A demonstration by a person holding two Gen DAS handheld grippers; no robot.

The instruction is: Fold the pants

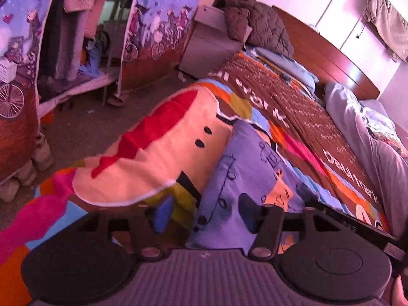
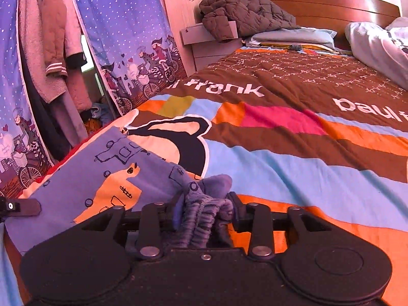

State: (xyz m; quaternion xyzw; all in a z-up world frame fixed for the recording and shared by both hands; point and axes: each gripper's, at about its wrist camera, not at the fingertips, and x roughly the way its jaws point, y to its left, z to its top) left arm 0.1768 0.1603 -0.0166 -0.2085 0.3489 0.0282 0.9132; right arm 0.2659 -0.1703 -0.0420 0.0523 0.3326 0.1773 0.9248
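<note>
1. Purple-blue cotton pants (image 2: 107, 168), printed with orange shapes and dark line drawings, lie flat near the edge of the bed on a striped bedspread (image 2: 293, 158) of brown, orange, light blue and pink.
2. From the right wrist camera, the right gripper (image 2: 204, 214) sits low over the bedspread with a bunched, ribbed band of the pants (image 2: 201, 219) gathered between its 2 jaws; the jaws stand partly apart, and whether the pads press the cloth I cannot tell.
3. From the left wrist camera, the left gripper (image 1: 204, 211) has its jaws spread wide, the pants (image 1: 244, 173) lying under and ahead of the gap, with no cloth pinched.
4. One blue pad (image 1: 162, 213) of the left gripper shows over the bedspread beside the pants' edge.
5. At the far left of the right wrist view, a dark finger of the left gripper (image 2: 23, 207) rests at the pants' near edge.
6. A brown quilted jacket (image 2: 244, 12) is heaped on a pale nightstand (image 2: 196, 34) beside the wooden headboard (image 2: 331, 2).
7. Grey bedding (image 1: 369, 148) is bundled along the far side of the bed.
</note>
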